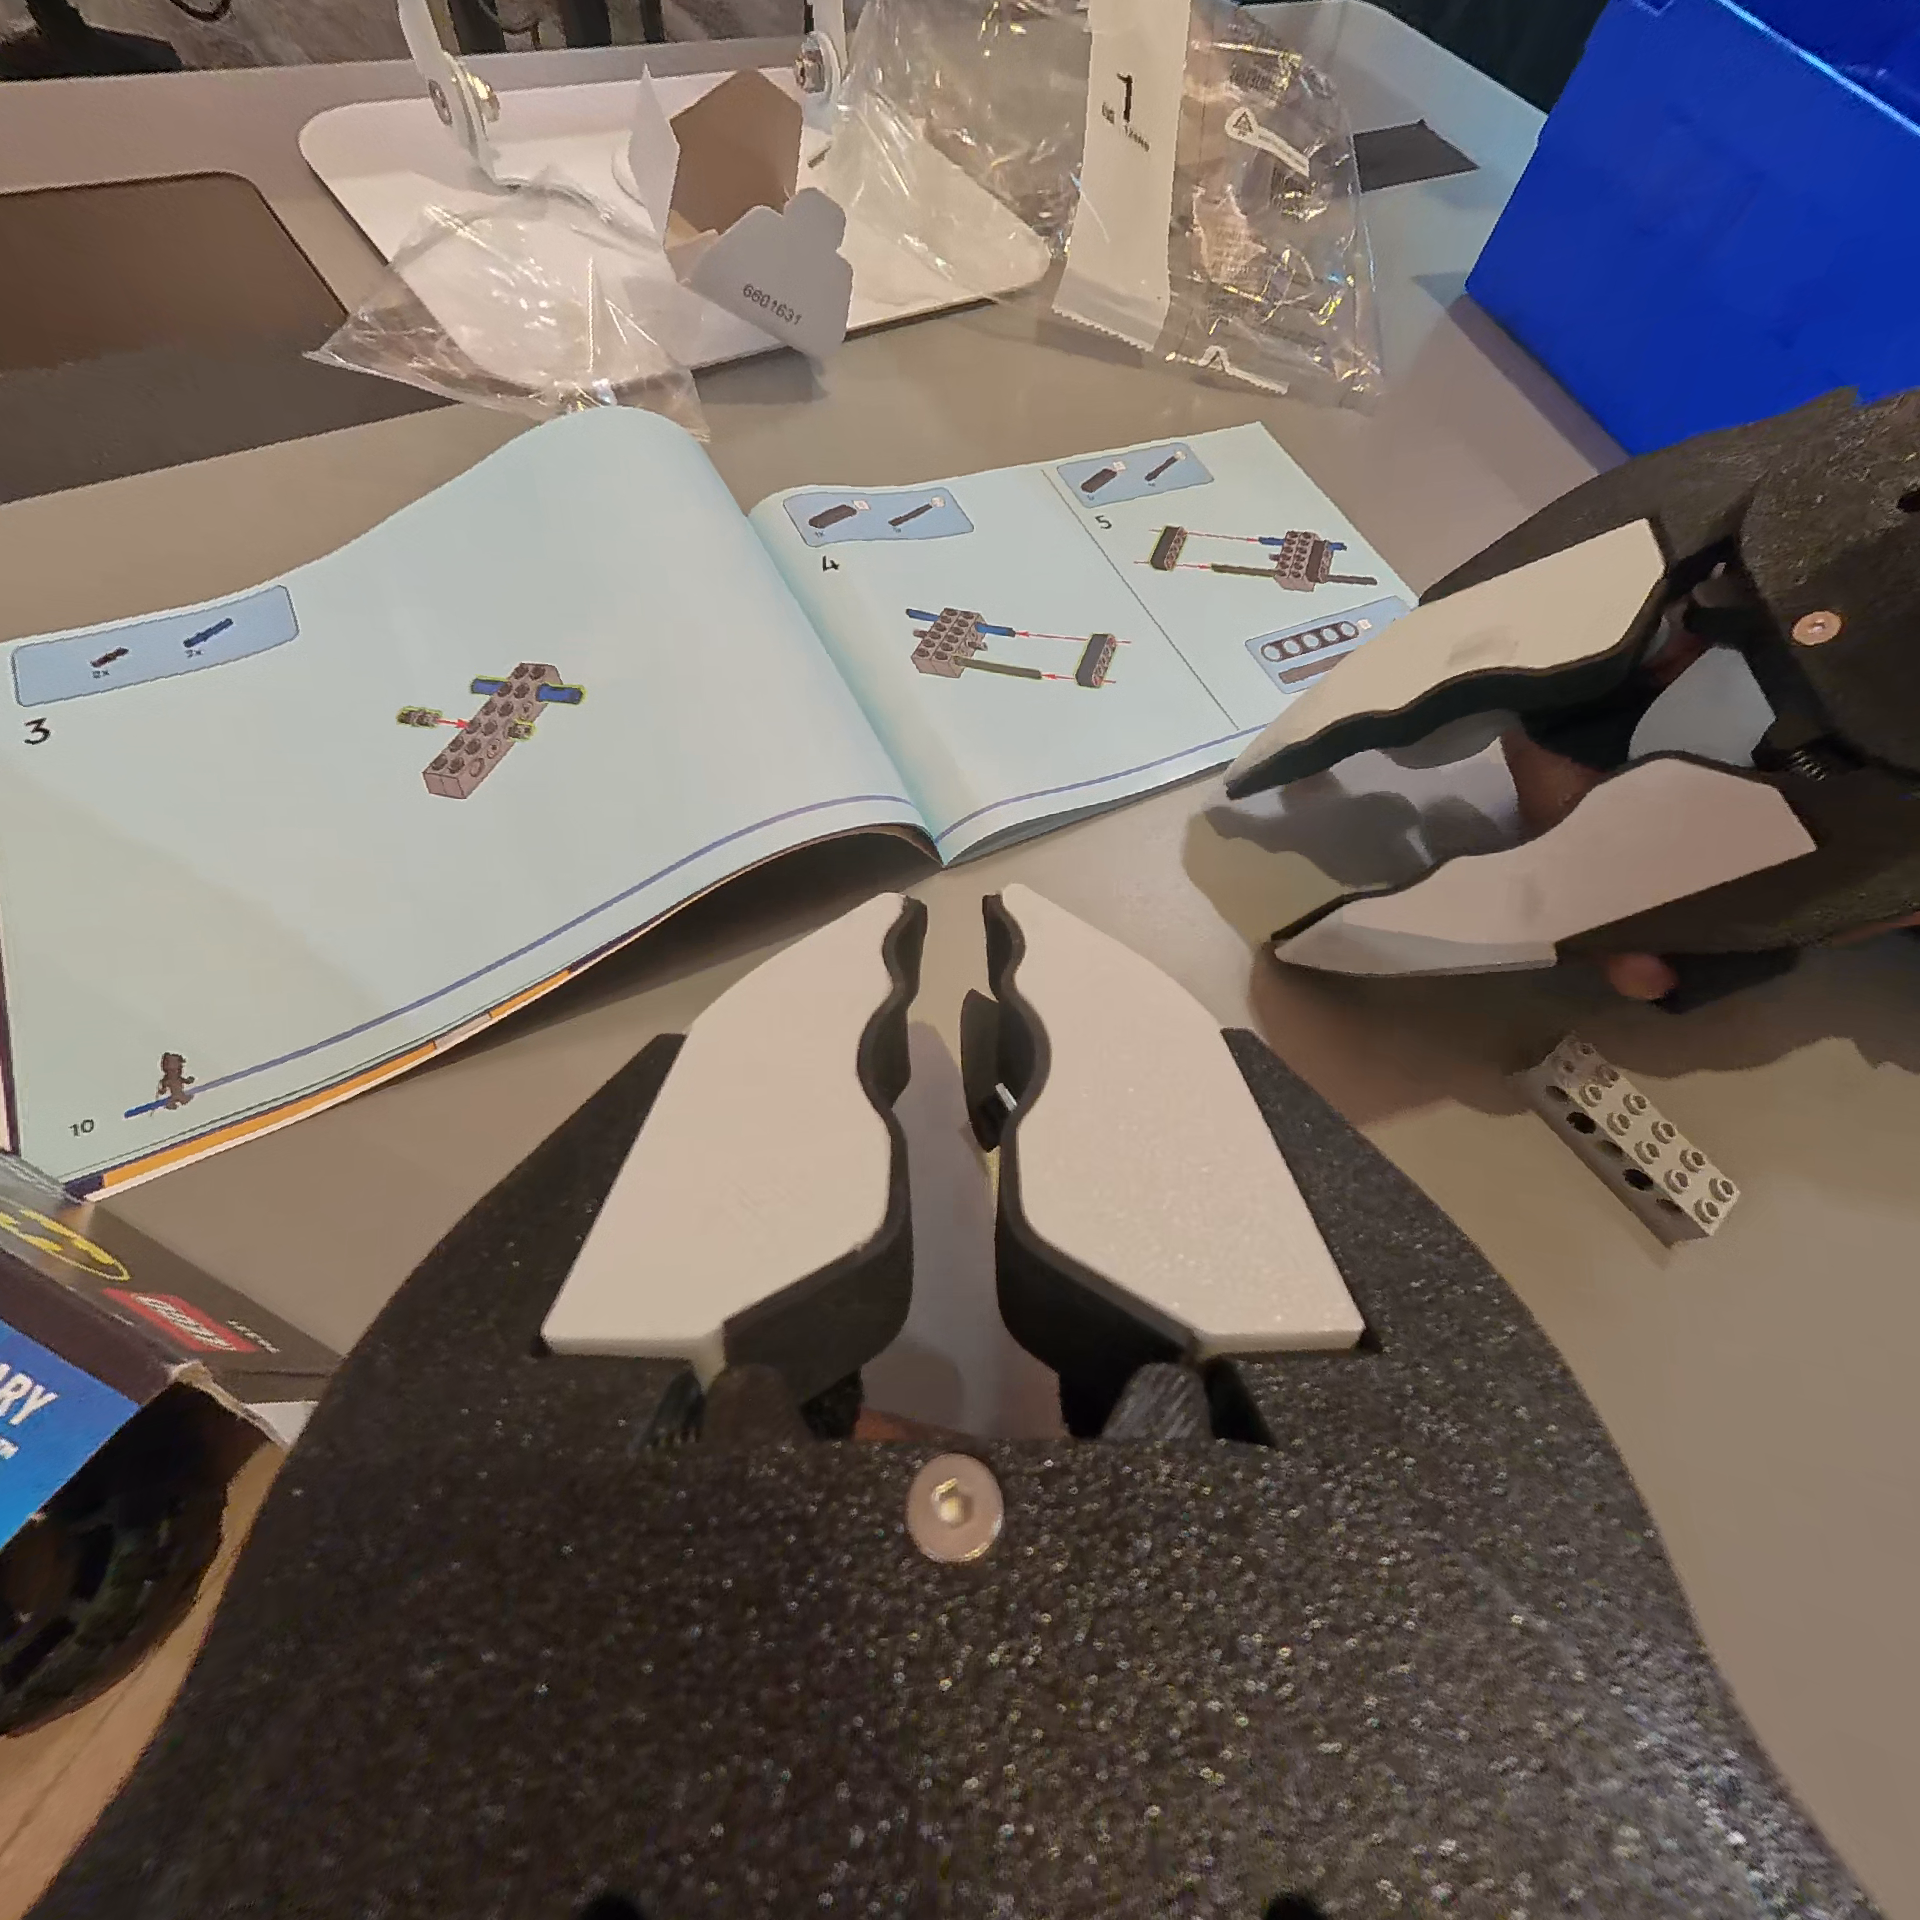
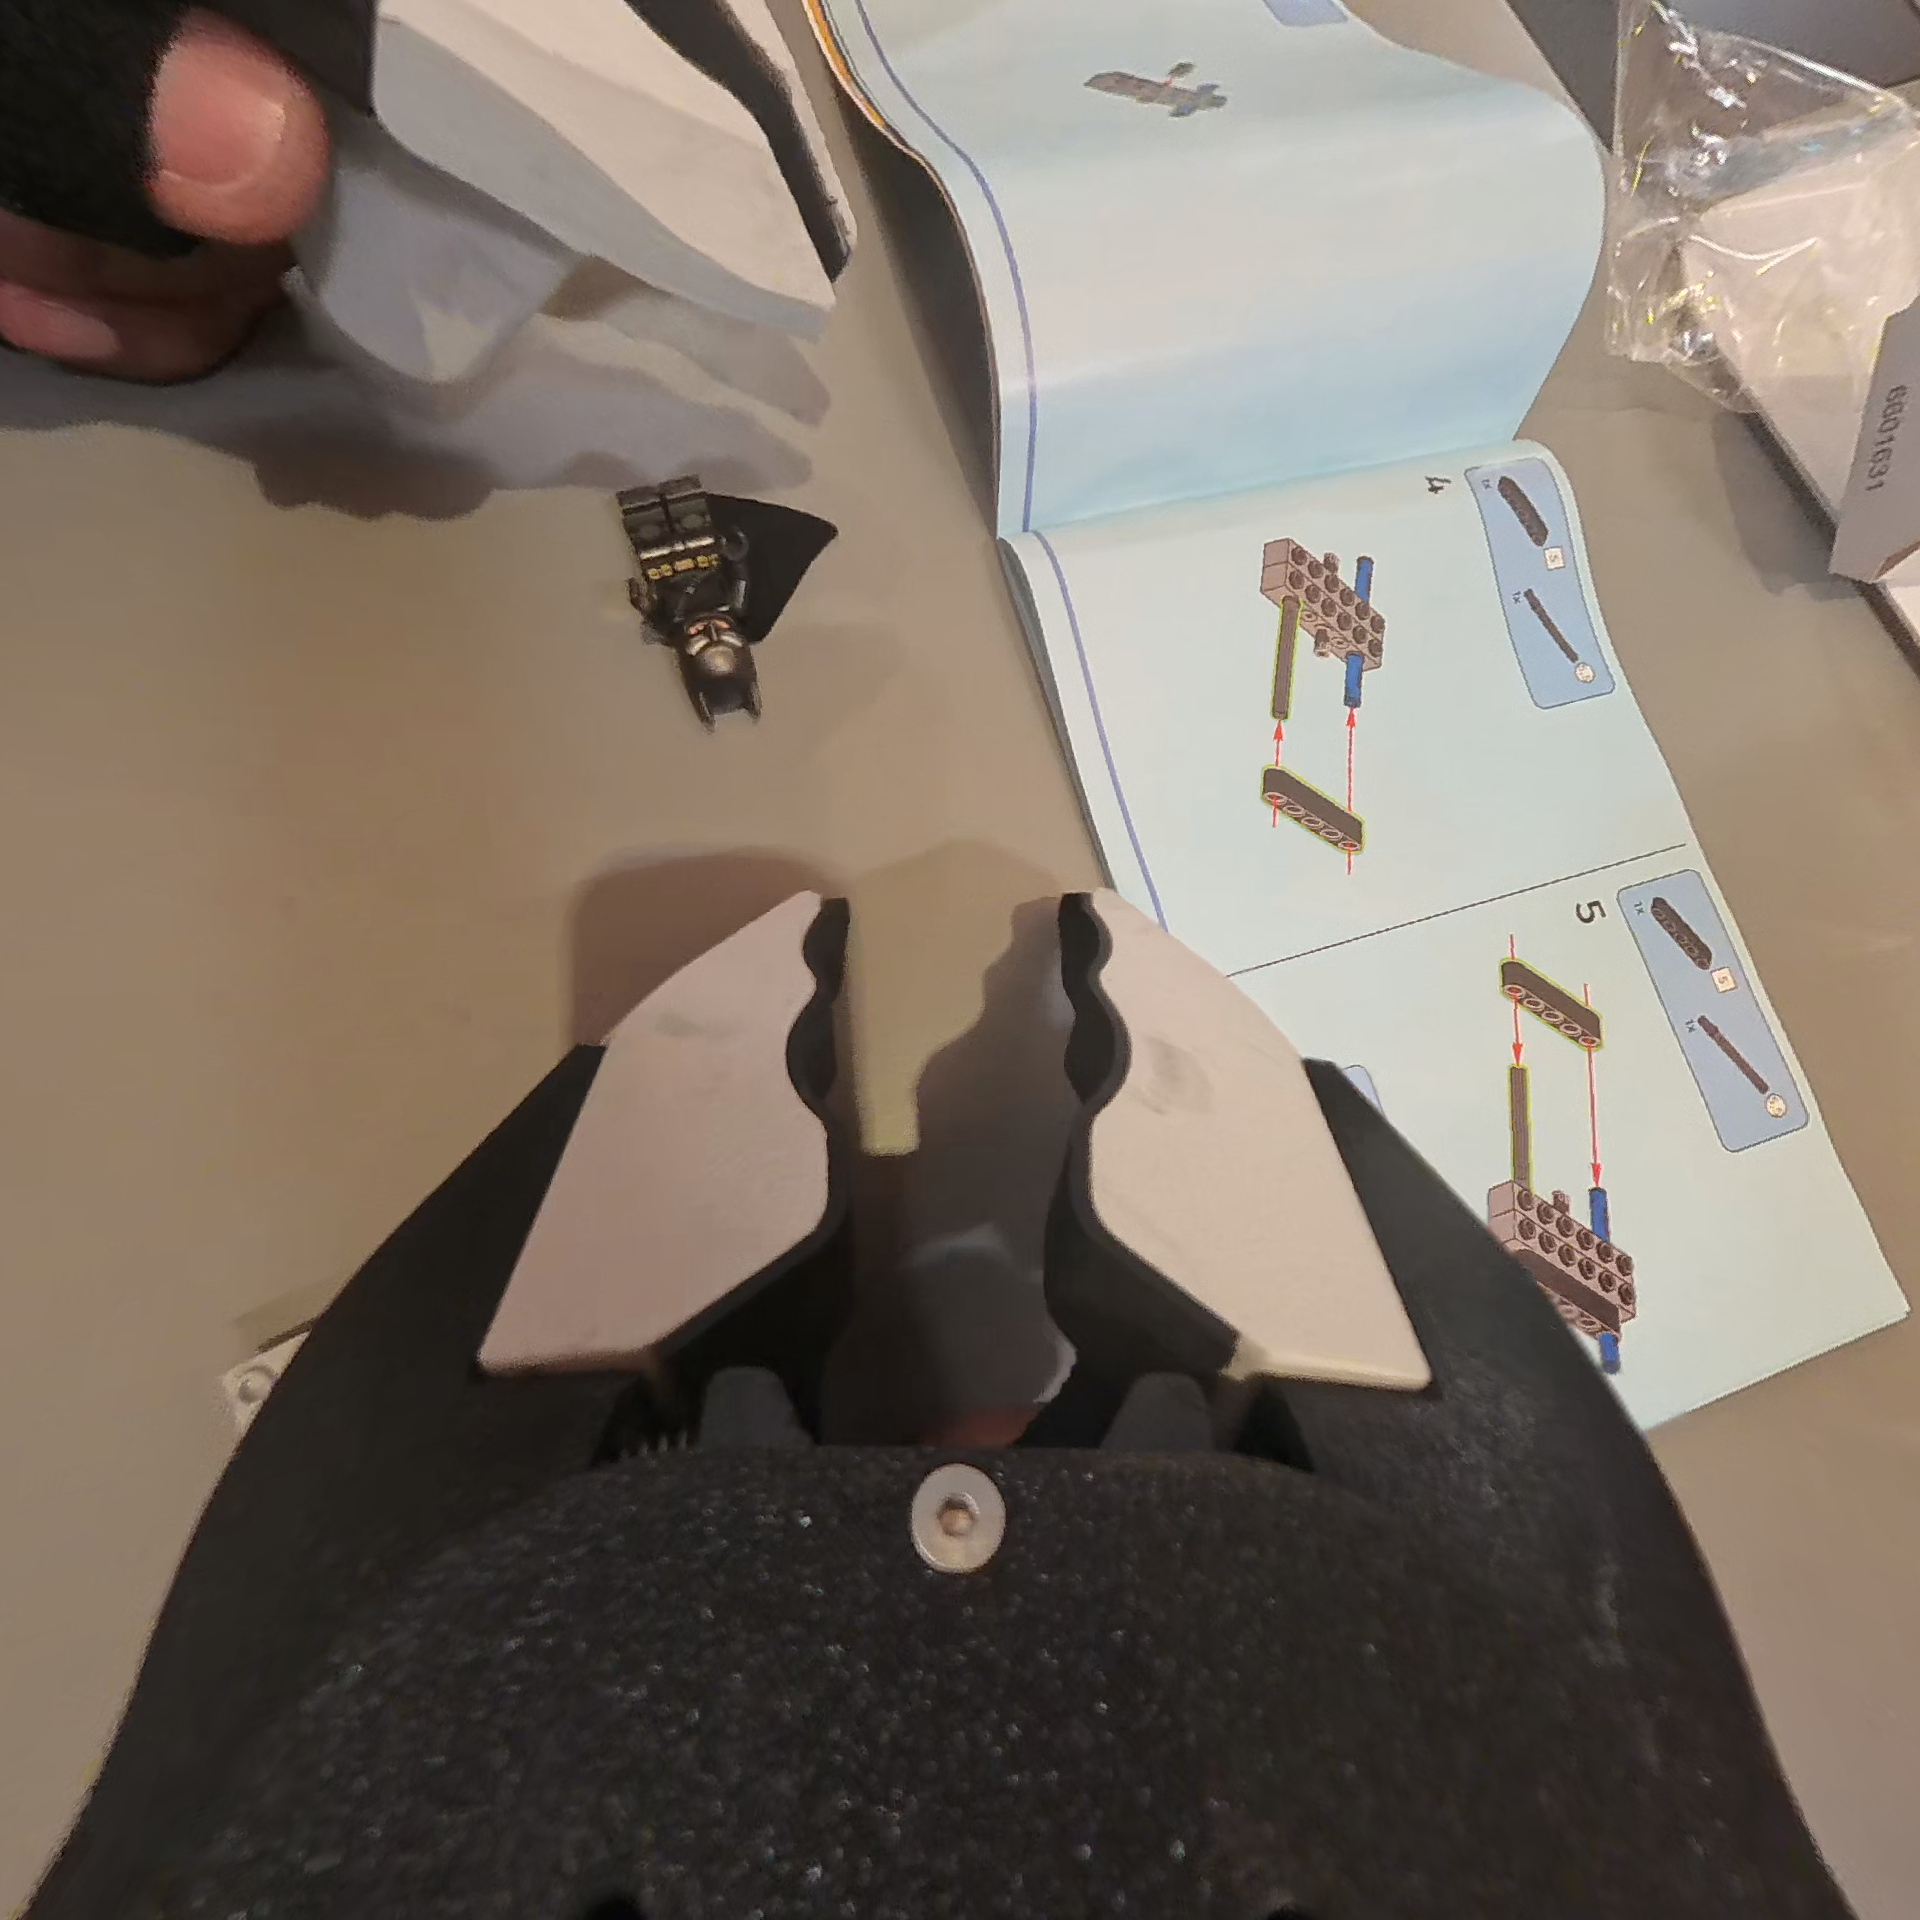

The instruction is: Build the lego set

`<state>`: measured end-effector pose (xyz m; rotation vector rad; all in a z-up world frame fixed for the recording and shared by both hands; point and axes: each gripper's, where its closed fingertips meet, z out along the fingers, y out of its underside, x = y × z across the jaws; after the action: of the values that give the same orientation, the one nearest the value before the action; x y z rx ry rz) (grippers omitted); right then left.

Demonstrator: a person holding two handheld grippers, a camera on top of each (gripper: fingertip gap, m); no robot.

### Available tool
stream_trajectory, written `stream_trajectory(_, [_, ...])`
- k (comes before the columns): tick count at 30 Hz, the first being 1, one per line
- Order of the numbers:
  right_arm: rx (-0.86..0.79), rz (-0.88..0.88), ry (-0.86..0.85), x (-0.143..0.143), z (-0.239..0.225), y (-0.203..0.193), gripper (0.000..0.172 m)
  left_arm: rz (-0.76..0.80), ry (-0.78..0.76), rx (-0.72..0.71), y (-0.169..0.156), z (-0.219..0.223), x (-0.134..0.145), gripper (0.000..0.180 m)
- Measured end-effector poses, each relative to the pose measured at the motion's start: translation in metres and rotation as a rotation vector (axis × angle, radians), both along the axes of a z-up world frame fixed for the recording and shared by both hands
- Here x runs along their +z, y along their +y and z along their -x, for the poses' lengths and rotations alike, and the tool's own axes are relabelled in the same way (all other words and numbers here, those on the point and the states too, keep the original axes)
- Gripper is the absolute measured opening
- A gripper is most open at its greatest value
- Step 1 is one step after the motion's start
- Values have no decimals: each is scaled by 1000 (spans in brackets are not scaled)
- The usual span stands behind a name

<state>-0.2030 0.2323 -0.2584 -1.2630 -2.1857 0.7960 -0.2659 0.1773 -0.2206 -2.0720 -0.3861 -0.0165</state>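
My left gripper (image 1: 954, 914) hovers low over the grey table (image 1: 1091, 831), its jaws a narrow gap apart and holding nothing. A small black caped minifigure (image 2: 696, 592) lies flat on the table just beneath and ahead of the left fingers (image 2: 623, 177). It shows as a dark shape (image 1: 979, 1049) through the gap between the jaws. My right gripper (image 2: 954, 914) is open and empty over bare table, next to the booklet. It also shows in the left wrist view (image 1: 1257, 862), held by a hand. A light grey brick with holes (image 1: 1631, 1148) lies beside it.
An open instruction booklet (image 1: 520, 675) lies ahead of the left gripper and right of the right one (image 2: 1299, 312). Clear plastic bags (image 1: 1247, 208), a white stand base (image 1: 935, 260) and a blue bin (image 1: 1714, 208) stand behind. A printed carton (image 1: 83, 1403) sits at the near left. Left tips to right tips: about 10 cm.
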Motion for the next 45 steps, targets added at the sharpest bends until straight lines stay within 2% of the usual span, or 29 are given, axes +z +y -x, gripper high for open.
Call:
stream_trajectory(7, [-2, 35, 114, 23, -1, -1, 41, 35, 37, -2, 1, -2, -3, 12])
stream_trajectory(12, [3, 122, 169, 65, -8, 0, 39, 45, 38, -10, 2, -3, -5, 12])
stream_trajectory(16, [1, 148, 203, 107, -21, 16, 39, 56, 42, -21, 3, -5, -6, 12])
stream_trajectory(19, [-23, 94, 234, 146, -40, 47, 39, 65, 52, -26, 3, -5, -7, 12])
stream_trajectory(22, [-140, -56, 257, 180, -78, 114, 40, 71, 66, -34, 4, -7, -8, 12])
stream_trajectory(24, [-231, -167, 224, 188, -114, 170, 34, 73, 74, -42, 4, -8, -8, 12])
stream_trajectory(26, [-266, -225, 85, 173, -156, 216, 26, 80, 85, -51, 4, -10, -8, 12])
stream_trajectory(29, [-268, -263, -243, 124, -217, 263, 24, 103, 96, -64, 5, -12, -12, 12])
stream_trajectory(32, [-255, -239, -503, 77, -257, 277, 23, 127, 116, -73, 6, -14, -15, 12])
stream_trajectory(35, [-227, -252, -675, 46, -271, 273, 23, 145, 141, -77, 7, -15, -16, 12])
stream_trajectory(38, [-194, -257, -773, 31, -274, 268, 23, 152, 166, -82, 7, -16, -17, 12])
stream_trajectory(45, [-190, -177, -862, 15, -279, 264, 25, 183, 225, -109, 8, -22, -20, 13])
